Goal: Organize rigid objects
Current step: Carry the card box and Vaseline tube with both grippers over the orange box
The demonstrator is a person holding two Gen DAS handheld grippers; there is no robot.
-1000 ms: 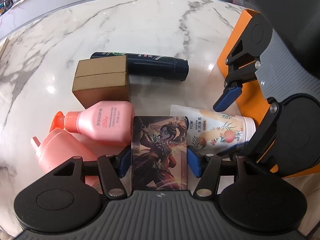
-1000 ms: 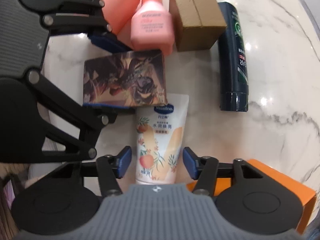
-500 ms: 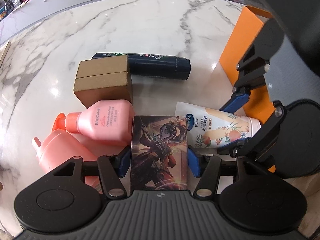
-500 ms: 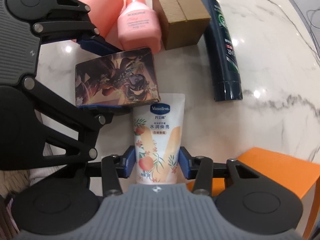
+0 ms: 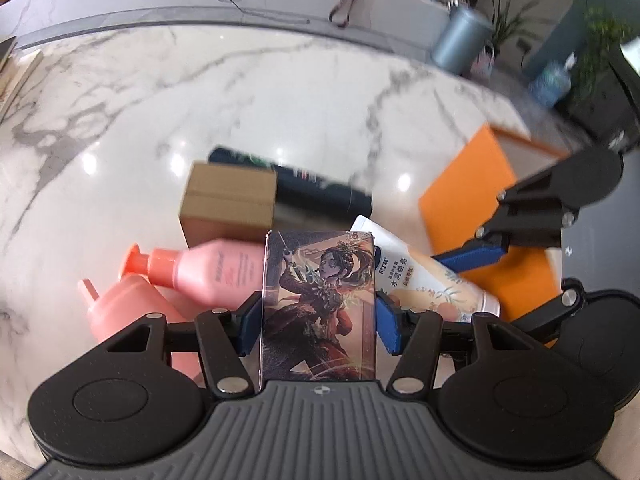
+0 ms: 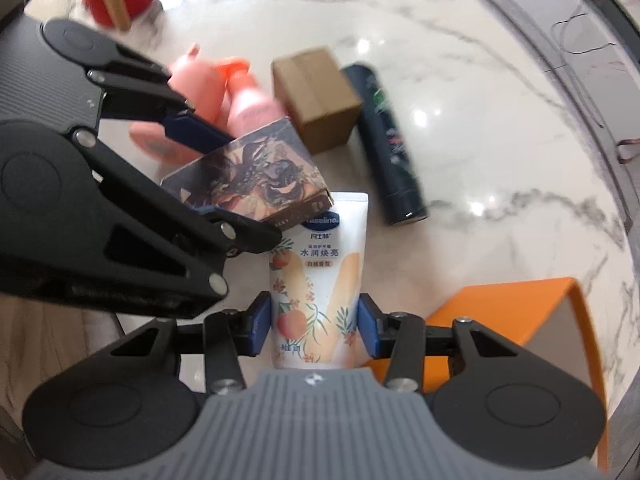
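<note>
Both tongs are gripping: left tongs (image 5: pixel 318 322) hold the illustrated card box (image 5: pixel 320 304), right tongs (image 6: pixel 314 324) the Vaseline tube (image 6: pixel 316 284), presumably bound for the orange bin (image 6: pixel 516 304).

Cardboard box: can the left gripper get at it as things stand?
Probably not yet. The left gripper is shut on the illustrated card box, so its jaws are occupied. The cardboard box itself lies uncovered beyond the pink bottle.

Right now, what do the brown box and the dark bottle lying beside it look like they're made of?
The brown box looks like matte corrugated cardboard, with a taped seam along its top. The dark bottle looks like glossy navy plastic with a printed label, though motion blur leaves metal possible.
</note>
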